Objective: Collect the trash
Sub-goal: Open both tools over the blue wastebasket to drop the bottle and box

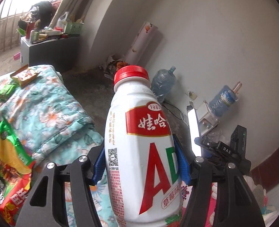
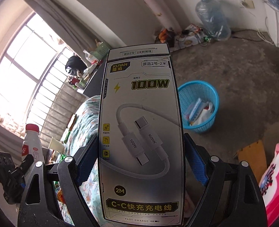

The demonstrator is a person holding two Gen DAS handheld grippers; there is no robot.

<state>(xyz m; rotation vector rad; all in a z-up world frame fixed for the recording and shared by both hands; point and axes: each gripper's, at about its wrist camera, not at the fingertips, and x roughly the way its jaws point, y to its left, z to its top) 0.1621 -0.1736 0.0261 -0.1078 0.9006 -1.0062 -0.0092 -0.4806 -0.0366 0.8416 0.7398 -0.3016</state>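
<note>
Both hands are loaded. The left gripper (image 1: 139, 162) has its jaws clamped on a white drink bottle (image 1: 141, 141) with a red cap, upright at the centre of the left wrist view. The right gripper (image 2: 141, 164) has its jaws clamped on the sides of a flat cable box (image 2: 141, 132), which fills the middle of the right wrist view. The destination appears to be the blue basket (image 2: 200, 106), standing on the concrete floor right of centre in that view, beyond the box and well apart from it; it already holds a few pieces of paper and plastic, so some collecting looks done. Neither held item is over the basket yet, so both drops remain. More seems left afterwards: on the floral quilt (image 1: 50, 111) at the left of the left wrist view lie a green and red snack bag (image 1: 9, 162) at lower left, a small green packet (image 1: 6, 92) and an opened wrapper (image 1: 25, 76) further up.
</note>
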